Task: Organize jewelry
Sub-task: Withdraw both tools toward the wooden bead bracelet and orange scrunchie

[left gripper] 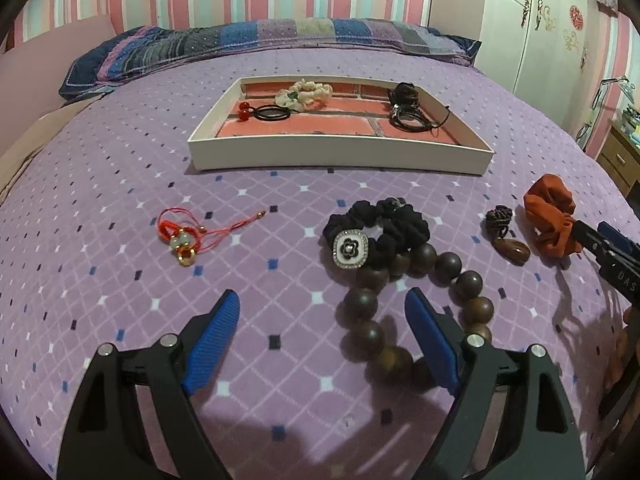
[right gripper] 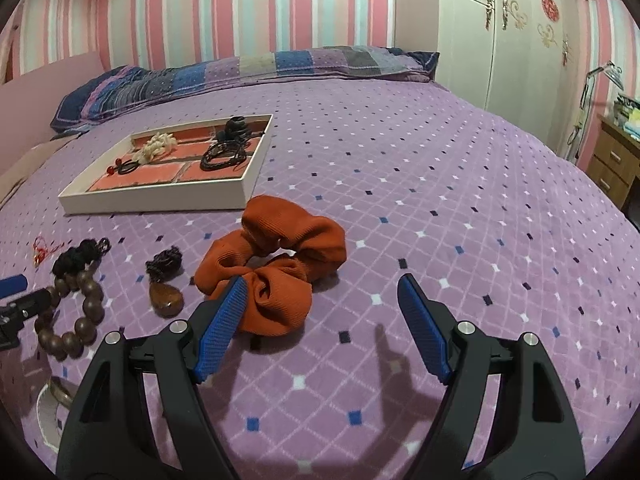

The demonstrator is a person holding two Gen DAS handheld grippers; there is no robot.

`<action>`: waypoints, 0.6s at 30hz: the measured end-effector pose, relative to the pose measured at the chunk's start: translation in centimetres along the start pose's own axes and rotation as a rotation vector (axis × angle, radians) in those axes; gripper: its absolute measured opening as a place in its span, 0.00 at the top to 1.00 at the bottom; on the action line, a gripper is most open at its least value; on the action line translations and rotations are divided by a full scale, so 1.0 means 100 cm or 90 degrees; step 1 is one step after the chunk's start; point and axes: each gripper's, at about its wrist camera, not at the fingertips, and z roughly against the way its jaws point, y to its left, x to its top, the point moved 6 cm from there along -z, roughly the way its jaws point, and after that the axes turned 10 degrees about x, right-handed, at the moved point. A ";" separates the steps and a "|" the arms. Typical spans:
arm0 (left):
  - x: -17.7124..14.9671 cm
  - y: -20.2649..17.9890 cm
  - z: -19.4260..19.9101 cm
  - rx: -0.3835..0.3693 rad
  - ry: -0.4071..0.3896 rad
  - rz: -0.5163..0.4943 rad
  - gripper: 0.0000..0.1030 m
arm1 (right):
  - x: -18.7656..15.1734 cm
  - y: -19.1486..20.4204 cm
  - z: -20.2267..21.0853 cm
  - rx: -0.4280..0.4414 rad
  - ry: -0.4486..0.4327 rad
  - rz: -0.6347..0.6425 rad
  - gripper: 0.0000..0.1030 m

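Orange scrunchie (right gripper: pixel 276 264): on the bedspread (right gripper: pixel 440 200), near the tray's (right gripper: pixel 160 200) front corner, touching the right claw's (right gripper: pixel 320 308) left pad.
Right claw: wide, empty.
Left claw (left gripper: pixel 322 336): wide, empty, over the bead bracelet (left gripper: pixel 400 300).
Doing it well: I'd centre the jaws over a thick fold before squeezing, then lift clear of the tray rim.
Loose count: two scrunchies, one bead bracelet, one pendant (left gripper: pixel 508 240), one red cord charm (left gripper: pixel 184 236).
In the tray: about four pieces.

Pink-striped wall (right gripper: pixel 248 8), purple diamond-patterned bed (right gripper: pixel 440 184), patchwork pillow (left gripper: pixel 260 44); white decorated wardrobe (right gripper: pixel 512 40), wooden drawers (right gripper: pixel 612 164)
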 end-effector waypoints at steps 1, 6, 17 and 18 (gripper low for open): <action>0.000 -0.001 -0.002 -0.002 0.004 0.002 0.19 | 0.000 0.000 0.000 0.000 -0.001 0.000 0.26; -0.001 -0.001 -0.010 -0.003 0.014 0.004 0.19 | -0.002 0.001 0.002 0.003 -0.006 0.002 0.26; -0.003 -0.003 -0.015 0.009 0.017 -0.009 0.19 | -0.003 0.003 0.007 -0.001 -0.009 0.003 0.26; -0.003 -0.003 -0.015 0.009 0.018 -0.009 0.19 | -0.003 0.002 0.008 -0.001 -0.009 0.004 0.26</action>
